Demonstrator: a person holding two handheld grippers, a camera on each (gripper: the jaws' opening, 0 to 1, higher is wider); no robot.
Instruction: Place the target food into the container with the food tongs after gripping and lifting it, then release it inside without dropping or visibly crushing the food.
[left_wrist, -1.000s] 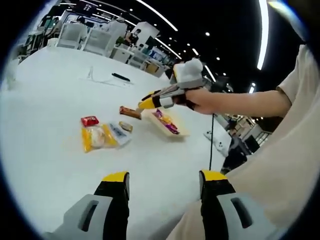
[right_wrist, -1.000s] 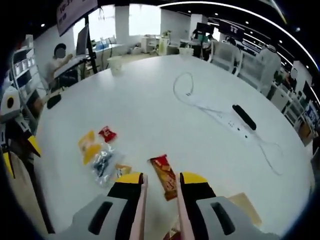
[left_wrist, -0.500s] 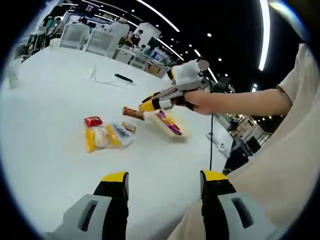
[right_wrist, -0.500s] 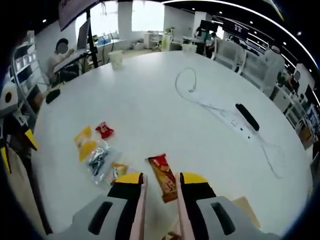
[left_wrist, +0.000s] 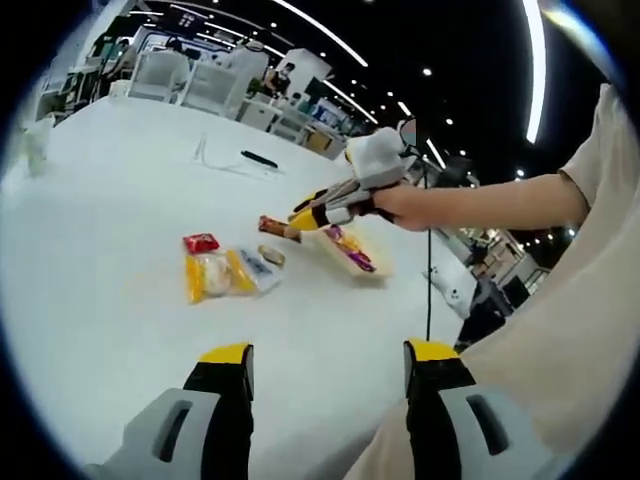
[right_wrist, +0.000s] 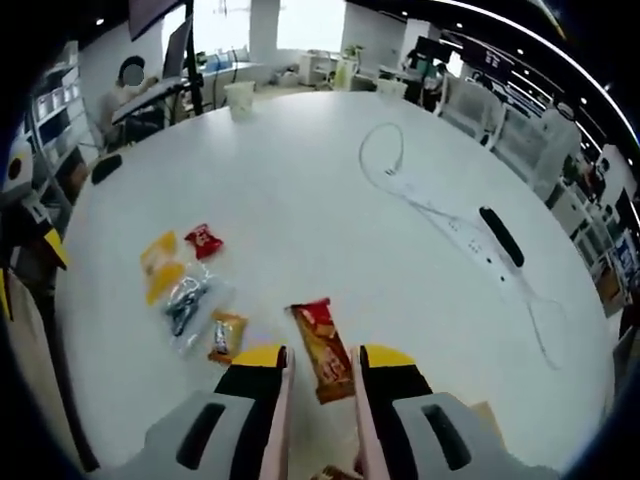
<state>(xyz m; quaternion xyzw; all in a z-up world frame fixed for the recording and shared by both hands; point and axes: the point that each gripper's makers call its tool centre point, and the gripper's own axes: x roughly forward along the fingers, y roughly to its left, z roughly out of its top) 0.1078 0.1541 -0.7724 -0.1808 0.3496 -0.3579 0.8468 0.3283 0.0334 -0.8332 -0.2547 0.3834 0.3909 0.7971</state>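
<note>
We see one long red-and-brown snack bar (right_wrist: 322, 349) lying on the white table (right_wrist: 320, 200) just ahead of our right gripper (right_wrist: 323, 362), whose jaws pinch pink tongs (right_wrist: 283, 420); one wooden tray (left_wrist: 352, 252) sits at 3 o'clock of the bar in the left gripper view. Four more packets lie at 9 to 10 o'clock: one red (right_wrist: 205, 240), one yellow (right_wrist: 160, 267), one clear (right_wrist: 187, 304), one small orange (right_wrist: 228, 336). Our left gripper (left_wrist: 325, 360) hangs spread wide above the table

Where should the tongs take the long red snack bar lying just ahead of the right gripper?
Probably across the middle of the red snack bar, from above, one tong tip on each long edge. It lies flat on the white table with clear surface on both sides.
</note>
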